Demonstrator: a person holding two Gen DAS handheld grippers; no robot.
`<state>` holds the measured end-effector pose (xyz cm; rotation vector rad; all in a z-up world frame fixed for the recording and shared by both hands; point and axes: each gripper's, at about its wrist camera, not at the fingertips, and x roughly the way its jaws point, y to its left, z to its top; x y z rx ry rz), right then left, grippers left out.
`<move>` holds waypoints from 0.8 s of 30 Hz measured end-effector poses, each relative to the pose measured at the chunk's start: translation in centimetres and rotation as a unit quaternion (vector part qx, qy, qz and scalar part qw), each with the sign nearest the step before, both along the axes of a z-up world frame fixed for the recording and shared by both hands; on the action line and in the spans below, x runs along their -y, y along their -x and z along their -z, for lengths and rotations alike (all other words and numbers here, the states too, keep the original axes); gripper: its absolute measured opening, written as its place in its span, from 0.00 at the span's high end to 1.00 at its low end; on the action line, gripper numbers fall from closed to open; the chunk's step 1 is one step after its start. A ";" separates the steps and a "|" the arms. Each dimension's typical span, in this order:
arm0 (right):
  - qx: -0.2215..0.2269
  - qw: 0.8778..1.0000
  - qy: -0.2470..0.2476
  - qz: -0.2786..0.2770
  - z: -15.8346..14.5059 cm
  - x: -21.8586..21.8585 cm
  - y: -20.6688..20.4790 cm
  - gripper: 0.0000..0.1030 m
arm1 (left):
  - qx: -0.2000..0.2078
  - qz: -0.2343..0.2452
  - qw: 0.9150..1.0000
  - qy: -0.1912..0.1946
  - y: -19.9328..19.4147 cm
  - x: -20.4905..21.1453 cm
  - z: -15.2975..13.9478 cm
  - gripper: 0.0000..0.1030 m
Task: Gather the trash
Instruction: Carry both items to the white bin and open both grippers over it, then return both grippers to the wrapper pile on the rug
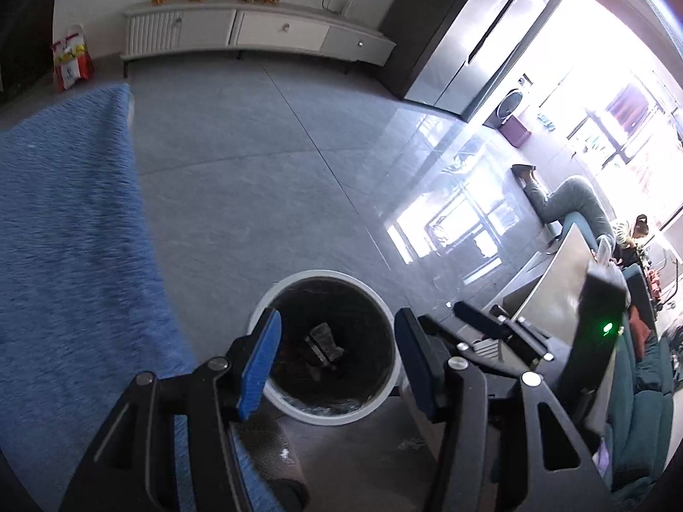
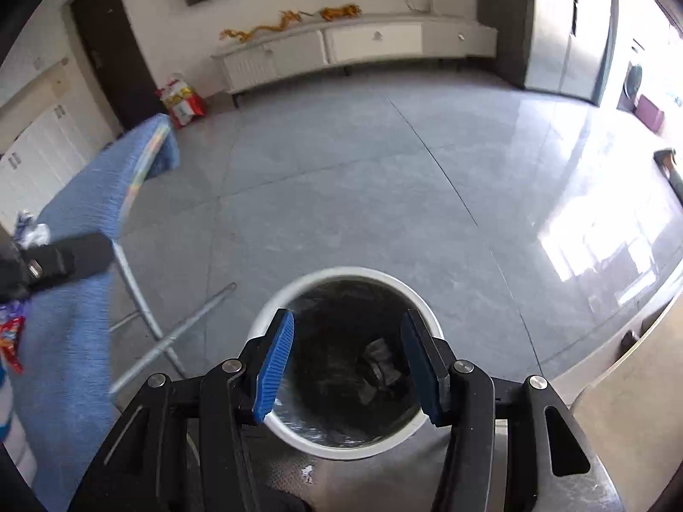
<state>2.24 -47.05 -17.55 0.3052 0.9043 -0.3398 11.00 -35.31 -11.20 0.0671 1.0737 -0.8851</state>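
Trash left to collect sits on the blue-covered table [image 2: 77, 341]: a crumpled white/silver wrapper [image 2: 32, 230] near its edge and a red snack packet [image 2: 10, 341] closer in, w/ other bits at the frame edge too small to name. Both look light, thin, crinkly and probably slippery, so a pinch across a bunched fold should hold better than one on a flat face; fuzzy cloth may snag. One dark crumpled piece [image 2: 377, 367] already lies in the bin [image 2: 299, 441], white rim, black liner, on the floor just beside the table. Right gripper [image 2: 348, 367] hangs over the bin mouth, jaws wide, nothing between. Left gripper [image 1: 337, 360] likewise wide and empty, bin below it. Room: glossy grey tile floor [image 1: 256, 162], white TV cabinet [image 1: 256, 34] on the far wall, strong window glare on the right.
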 end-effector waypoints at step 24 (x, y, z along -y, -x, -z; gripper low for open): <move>0.118 0.977 0.051 -0.172 -14.2 -19.7 -1.3 0.42 | 0.120 -0.262 0.958 0.013 -0.2 -39.4 -3.9 0.32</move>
